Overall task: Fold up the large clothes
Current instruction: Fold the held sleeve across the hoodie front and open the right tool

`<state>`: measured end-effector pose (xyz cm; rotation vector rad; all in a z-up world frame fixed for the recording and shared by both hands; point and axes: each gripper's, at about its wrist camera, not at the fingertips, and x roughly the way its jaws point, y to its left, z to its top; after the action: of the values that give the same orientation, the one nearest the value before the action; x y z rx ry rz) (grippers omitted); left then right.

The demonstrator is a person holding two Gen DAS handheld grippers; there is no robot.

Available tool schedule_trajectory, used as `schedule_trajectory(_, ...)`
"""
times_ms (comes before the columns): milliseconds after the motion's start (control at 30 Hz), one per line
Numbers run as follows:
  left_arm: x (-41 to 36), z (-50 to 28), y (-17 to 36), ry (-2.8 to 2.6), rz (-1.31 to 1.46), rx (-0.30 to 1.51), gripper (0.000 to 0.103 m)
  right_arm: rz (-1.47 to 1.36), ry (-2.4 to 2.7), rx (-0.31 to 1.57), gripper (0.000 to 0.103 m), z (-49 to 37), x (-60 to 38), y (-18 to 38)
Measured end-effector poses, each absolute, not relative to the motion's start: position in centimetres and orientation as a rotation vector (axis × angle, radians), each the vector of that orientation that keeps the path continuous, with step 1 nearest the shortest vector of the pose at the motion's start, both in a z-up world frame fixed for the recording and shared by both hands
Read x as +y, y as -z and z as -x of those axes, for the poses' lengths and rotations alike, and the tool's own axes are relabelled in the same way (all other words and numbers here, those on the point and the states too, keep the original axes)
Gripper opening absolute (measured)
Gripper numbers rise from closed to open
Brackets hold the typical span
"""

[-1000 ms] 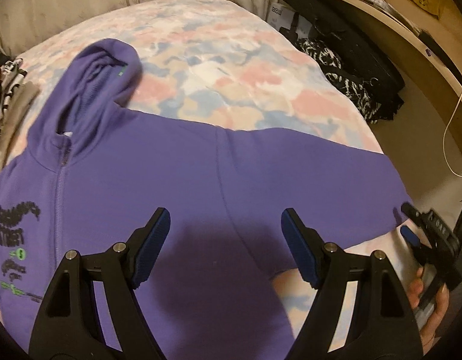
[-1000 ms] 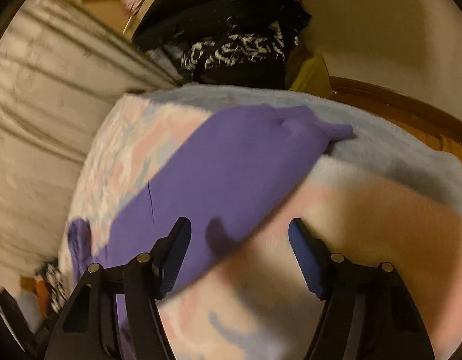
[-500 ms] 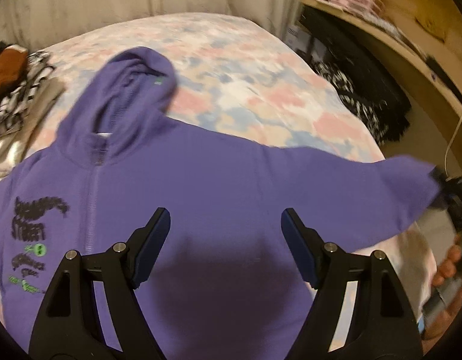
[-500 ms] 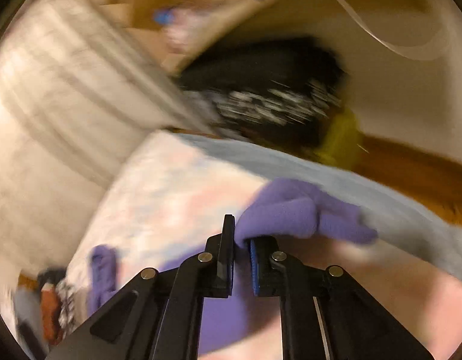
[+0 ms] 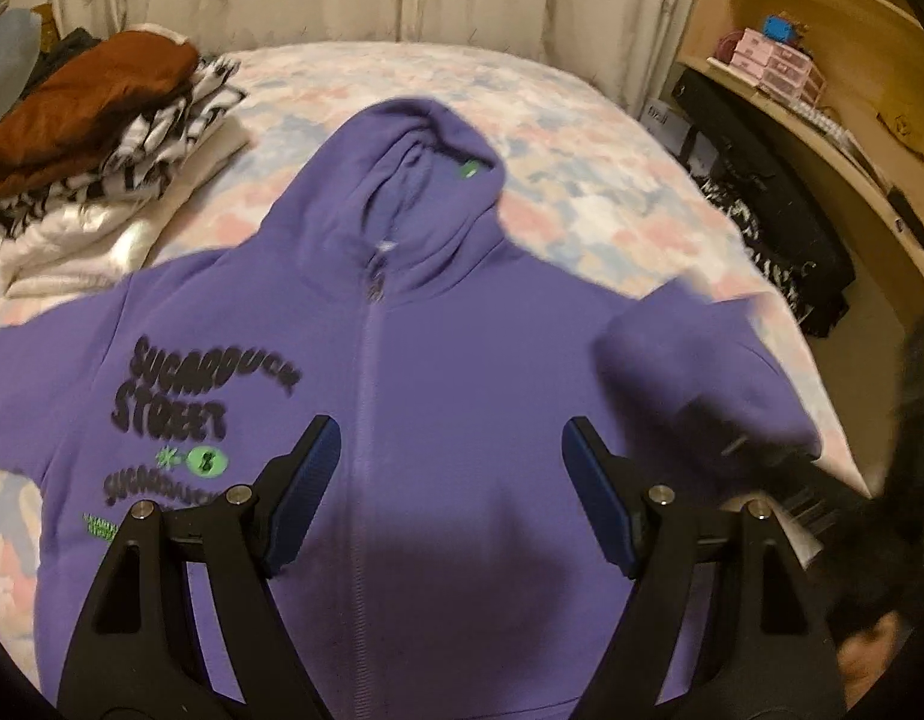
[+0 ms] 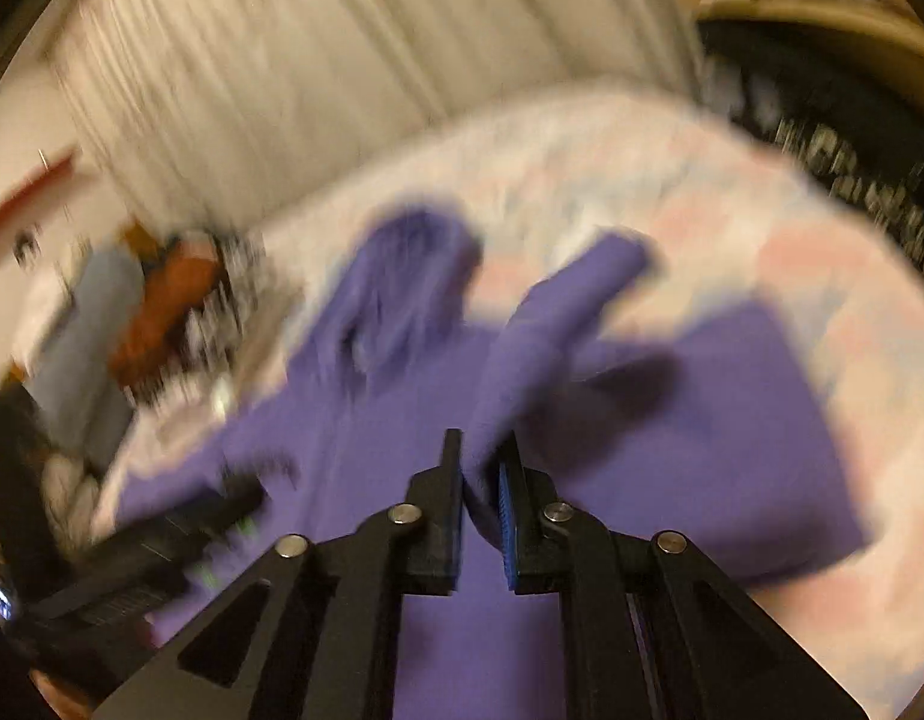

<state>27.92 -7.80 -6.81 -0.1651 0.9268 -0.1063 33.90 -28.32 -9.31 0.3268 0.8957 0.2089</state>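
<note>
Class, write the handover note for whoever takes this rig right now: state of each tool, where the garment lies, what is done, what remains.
Left tool: open, empty, hovering over the chest of the purple hoodie.
Right tool: shut on the sleeve, lifted over the hoodie's body.
Hoodie: front up on the bed, zipped, hood toward the curtain; the other sleeve lies spread out.
Done: one sleeve gripped and raised inward.
Left: lay that sleeve down, fold the other, then fold the body. A stack of folded clothes sits beside the hood.

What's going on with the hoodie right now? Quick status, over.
Left gripper open above the hoodie. Right gripper shut on the sleeve, lifted over the body. Clothes pile off to the side, nothing blocking.
</note>
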Motion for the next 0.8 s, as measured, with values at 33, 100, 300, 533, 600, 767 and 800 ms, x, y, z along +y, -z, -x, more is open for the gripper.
schedule_trajectory(33, -7.4, -27.8, 7.3, 0.107, 0.172, 0.939, 0.075, -0.324, -0.217, 0.969, 0.017, -33.6, -27.5, 11.8)
schedule_trajectory(100, -7.2, -27.4, 8.4, 0.109, 0.182, 0.963, 0.075, -0.336, -0.23, 1.076, 0.038, -31.6, -25.9, 15.7)
schedule_trajectory(300, -7.6, -26.6, 10.7, 0.154, 0.2, 0.993, 0.075, -0.434, -0.243, 1.036, 0.068, -24.8, -29.5, 18.0)
schedule_trajectory(533, -9.1, -26.3, 12.2, 0.273, 0.287, 1.024, 0.074, -0.472, -0.176, 0.908, 0.068, -18.5, -34.5, 16.8)
schedule_trajectory(600, -9.2, -26.7, 12.9, 0.296, 0.327, 1.043, 0.074, -0.491, -0.17, 0.901, 0.068, -16.9, -36.6, 17.6)
schedule_trajectory(767, -9.7, -28.3, 14.3, 0.308, 0.362, 1.066, 0.064, -0.509, -0.162, 0.915, 0.068, -14.2, -38.4, 18.7)
schedule_trajectory(800, -10.1, -28.9, 14.7, 0.311, 0.358, 1.079, 0.059, -0.505, -0.161, 0.912, 0.068, -14.7, -36.9, 19.1)
